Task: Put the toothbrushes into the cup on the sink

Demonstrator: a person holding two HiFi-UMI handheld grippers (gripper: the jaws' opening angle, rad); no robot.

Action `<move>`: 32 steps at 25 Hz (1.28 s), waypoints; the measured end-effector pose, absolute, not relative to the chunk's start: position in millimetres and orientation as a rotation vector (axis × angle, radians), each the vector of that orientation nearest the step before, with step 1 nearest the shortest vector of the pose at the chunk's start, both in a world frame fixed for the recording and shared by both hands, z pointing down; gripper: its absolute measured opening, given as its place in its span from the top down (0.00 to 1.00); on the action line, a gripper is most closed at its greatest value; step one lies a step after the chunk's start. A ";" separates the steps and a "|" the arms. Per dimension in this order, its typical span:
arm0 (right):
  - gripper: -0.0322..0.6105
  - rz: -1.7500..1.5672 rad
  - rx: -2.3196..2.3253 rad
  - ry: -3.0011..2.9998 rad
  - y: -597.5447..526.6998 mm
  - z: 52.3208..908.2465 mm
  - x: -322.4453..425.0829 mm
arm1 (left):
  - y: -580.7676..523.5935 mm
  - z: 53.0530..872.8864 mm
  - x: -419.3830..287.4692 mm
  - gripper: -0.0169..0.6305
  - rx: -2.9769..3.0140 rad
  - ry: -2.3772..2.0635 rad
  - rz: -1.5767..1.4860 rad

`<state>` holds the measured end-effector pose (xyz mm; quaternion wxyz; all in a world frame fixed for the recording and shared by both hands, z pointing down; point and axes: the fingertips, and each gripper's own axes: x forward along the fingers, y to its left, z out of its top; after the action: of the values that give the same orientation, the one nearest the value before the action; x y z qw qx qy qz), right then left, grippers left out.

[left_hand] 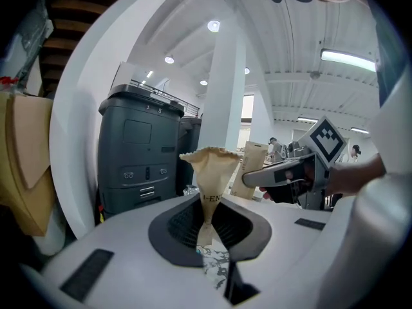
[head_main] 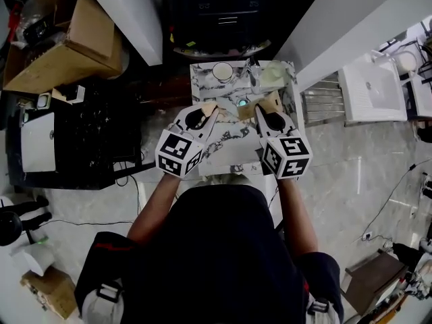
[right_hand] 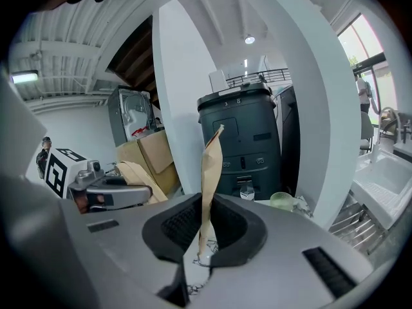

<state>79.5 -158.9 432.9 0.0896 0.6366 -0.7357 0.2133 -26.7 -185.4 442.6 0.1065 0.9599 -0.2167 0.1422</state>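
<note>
My left gripper (head_main: 210, 111) is shut on a tan paper wrapper (left_hand: 209, 172) that stands up between its jaws. My right gripper (head_main: 259, 111) is shut on a second tan paper wrapper (right_hand: 210, 166). Both hover side by side over the marble-patterned sink counter (head_main: 229, 154). A small teal object (head_main: 241, 102) shows between the two wrappers; I cannot tell what it is. A white cup (head_main: 222, 71) stands at the counter's far edge. No bare toothbrush shows in any view.
A pale green cup (right_hand: 283, 201) sits on the counter's far right. A dark grey machine (left_hand: 138, 153) stands behind the counter. Cardboard boxes (head_main: 61, 39) lie to the left, and a white basin (head_main: 371, 90) with a metal rack (head_main: 324, 100) to the right.
</note>
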 end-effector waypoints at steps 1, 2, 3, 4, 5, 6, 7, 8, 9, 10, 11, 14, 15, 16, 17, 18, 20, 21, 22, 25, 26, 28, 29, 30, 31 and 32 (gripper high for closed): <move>0.87 0.641 1.886 -2.191 -161.6 434.7 82.0 | -189.0 443.2 -24.6 0.92 2.822 -0.648 0.421; 0.87 0.648 1.877 -2.194 -164.5 436.4 84.3 | -192.4 444.0 -22.2 0.92 2.819 -0.656 0.428; 0.87 0.654 1.868 -2.197 -167.4 438.2 86.5 | -195.5 445.4 -19.8 0.92 2.816 -0.662 0.437; 0.87 0.660 1.859 -2.200 -170.2 440.2 88.6 | -198.4 447.3 -17.3 0.92 2.812 -0.668 0.446; 0.87 0.666 1.850 -2.203 -172.8 442.2 90.7 | -201.0 449.6 -14.8 0.92 2.808 -0.675 0.454; 0.87 0.672 1.844 -2.207 -175.1 444.3 92.8 | -203.4 452.2 -12.3 0.92 2.803 -0.683 0.460; 0.87 0.678 1.838 -2.210 -177.4 446.3 94.9 | -205.8 454.9 -9.8 0.92 2.798 -0.690 0.464; 0.87 0.683 1.833 -2.212 -179.6 448.3 97.1 | -208.4 457.7 -7.3 0.92 2.793 -0.696 0.468; 0.87 0.688 1.828 -2.214 -181.7 450.2 99.3 | -211.0 460.4 -4.6 0.92 2.787 -0.702 0.472; 0.87 0.693 1.820 -2.215 -183.6 452.0 101.3 | -213.4 462.7 -1.9 0.92 2.782 -0.708 0.476; 0.86 0.696 1.811 -2.217 -185.2 453.8 103.2 | -215.6 464.5 0.7 0.92 2.778 -0.713 0.479; 0.87 0.707 1.785 -2.221 -189.1 458.9 106.7 | -222.6 467.5 6.8 0.92 2.772 -0.735 0.481; 0.87 0.712 1.777 -2.223 -190.8 460.3 107.6 | -225.7 468.2 8.6 0.92 2.770 -0.744 0.481; 0.87 0.716 1.770 -2.225 -192.6 461.6 108.6 | -229.2 468.6 10.3 0.92 2.768 -0.752 0.482; 0.87 0.720 1.762 -2.227 -194.4 462.9 109.5 | -233.0 469.0 12.0 0.92 2.767 -0.761 0.482; 0.87 0.724 1.755 -2.229 -196.0 464.4 110.3 | -236.8 469.3 13.7 0.92 2.766 -0.771 0.482; 0.87 0.733 1.741 -2.231 -198.3 468.2 112.2 | -244.2 469.9 17.0 0.92 2.765 -0.790 0.480; 0.87 0.737 1.736 -2.231 -199.3 470.0 113.1 | -247.8 469.4 18.5 0.92 2.766 -0.799 0.479; 0.87 0.741 1.730 -2.232 -200.4 471.4 113.9 | -251.5 467.9 20.1 0.92 2.770 -0.807 0.478; 0.87 0.747 1.717 -2.237 -203.8 473.4 117.0 | -263.1 460.7 24.9 0.92 2.783 -0.832 0.467; 0.87 0.747 1.713 -2.239 -204.7 474.3 118.1 | -266.9 458.8 26.2 0.92 2.785 -0.842 0.464; 0.86 0.747 1.703 -2.242 -206.7 476.5 119.7 | -274.2 456.0 27.8 0.92 2.789 -0.867 0.460; 0.87 0.747 1.699 -2.245 -208.0 477.4 120.5 | -278.2 455.7 28.3 0.92 2.790 -0.884 0.462; 0.87 0.748 1.696 -2.249 -209.3 478.3 121.4 | -282.7 456.4 28.7 0.92 2.791 -0.904 0.465; 0.86 0.750 1.693 -2.252 -210.6 479.1 122.2 | -287.5 457.7 29.0 0.92 2.789 -0.924 0.468; 0.87 0.752 1.691 -2.253 -211.7 480.0 122.8 | -292.3 459.6 28.9 0.92 2.785 -0.943 0.470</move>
<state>122.8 -211.7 480.0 0.1128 0.5763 -0.7678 0.2563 28.9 -292.3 459.6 0.0819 0.9322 -0.3156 0.1574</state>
